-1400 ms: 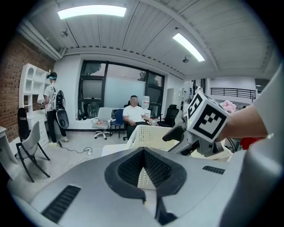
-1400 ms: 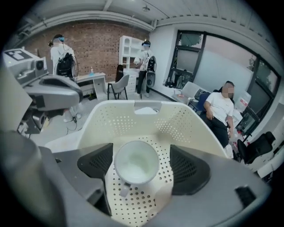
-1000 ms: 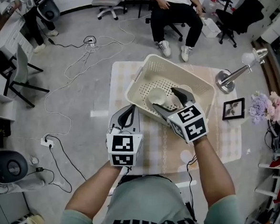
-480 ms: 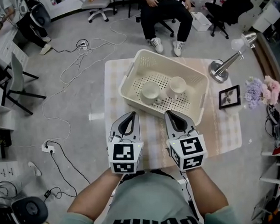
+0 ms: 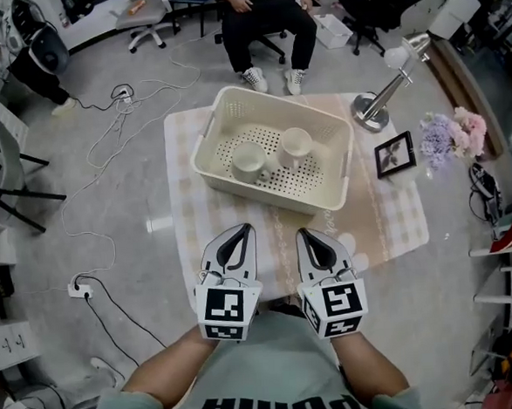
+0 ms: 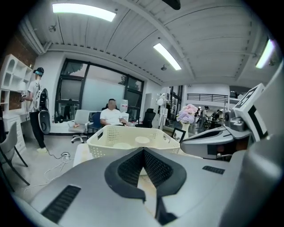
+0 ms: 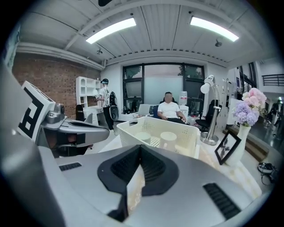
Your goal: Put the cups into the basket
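Observation:
A cream perforated basket (image 5: 207,152) stands on the checked tablecloth (image 5: 389,225). Two pale cups sit inside it side by side, one on the left (image 5: 249,162) and one on the right (image 5: 295,146). Both grippers hover over the table's near edge, well short of the basket. My left gripper (image 5: 239,232) is shut with nothing in it, and so is my right gripper (image 5: 304,234). The left gripper view looks past its closed tips (image 6: 143,153) to the basket (image 6: 104,141). In the right gripper view the basket (image 7: 128,131) holds both cups (image 7: 168,137) beyond the shut gripper (image 7: 140,150).
A desk lamp (image 5: 379,94), a small picture frame (image 5: 393,154) and a vase of flowers (image 5: 448,133) stand at the table's right side. A person sits on a chair (image 5: 260,15) beyond the far edge. Cables (image 5: 135,103) lie on the floor at the left.
My right gripper was open inside the basket beside a cup; it has come back out to the near table edge and shut empty. The left gripper stayed low beside it.

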Motion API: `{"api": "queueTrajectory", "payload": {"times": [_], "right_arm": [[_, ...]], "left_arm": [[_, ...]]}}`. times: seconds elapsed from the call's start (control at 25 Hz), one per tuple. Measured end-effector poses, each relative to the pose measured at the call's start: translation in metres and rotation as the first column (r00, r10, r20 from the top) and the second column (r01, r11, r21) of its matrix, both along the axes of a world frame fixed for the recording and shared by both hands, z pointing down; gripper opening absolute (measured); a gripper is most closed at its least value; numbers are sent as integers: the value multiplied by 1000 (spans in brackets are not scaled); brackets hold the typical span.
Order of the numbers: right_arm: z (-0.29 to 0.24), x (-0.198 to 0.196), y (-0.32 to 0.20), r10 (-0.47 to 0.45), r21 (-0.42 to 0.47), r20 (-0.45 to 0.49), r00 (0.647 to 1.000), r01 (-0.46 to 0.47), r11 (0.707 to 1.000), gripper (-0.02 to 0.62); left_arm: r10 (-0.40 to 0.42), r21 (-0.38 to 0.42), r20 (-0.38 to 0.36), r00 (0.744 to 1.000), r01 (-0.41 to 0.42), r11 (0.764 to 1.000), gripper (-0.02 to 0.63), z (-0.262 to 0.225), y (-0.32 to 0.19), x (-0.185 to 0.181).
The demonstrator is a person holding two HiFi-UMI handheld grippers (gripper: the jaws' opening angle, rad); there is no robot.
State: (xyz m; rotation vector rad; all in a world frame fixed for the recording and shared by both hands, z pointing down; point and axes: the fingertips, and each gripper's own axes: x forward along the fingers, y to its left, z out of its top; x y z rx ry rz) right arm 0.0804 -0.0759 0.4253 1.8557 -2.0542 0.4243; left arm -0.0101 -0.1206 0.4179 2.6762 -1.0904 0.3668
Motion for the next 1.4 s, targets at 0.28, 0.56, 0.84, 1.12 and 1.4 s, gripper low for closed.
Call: {"api": "queueTrajectory", "payload": {"times": [0.28,0.56,0.84,1.12,1.4], "right_arm": [[-12,10,34,29,38,12,1000,-29,999,14],[-15,16,65,-32,51,19,999,31,998,14],[-17,31,108,-101,64,58,993,97,993,14],[-14,38,144,-162,81,100,982,154,985,14],[-22,31,166,-181,81,74,981,175,981,14]], "left_arm": [[8,10,-1,1000,-8,1000,6,-6,30,5],[-73,-8,-30,997,73,997,6,-14,63,10],[-168,15,16,986,168,986,6,-17,115,15],[-255,41,43,966,254,966,6,-22,158,7],[-238,60,47,970,235,970,6,-26,184,7]]}}
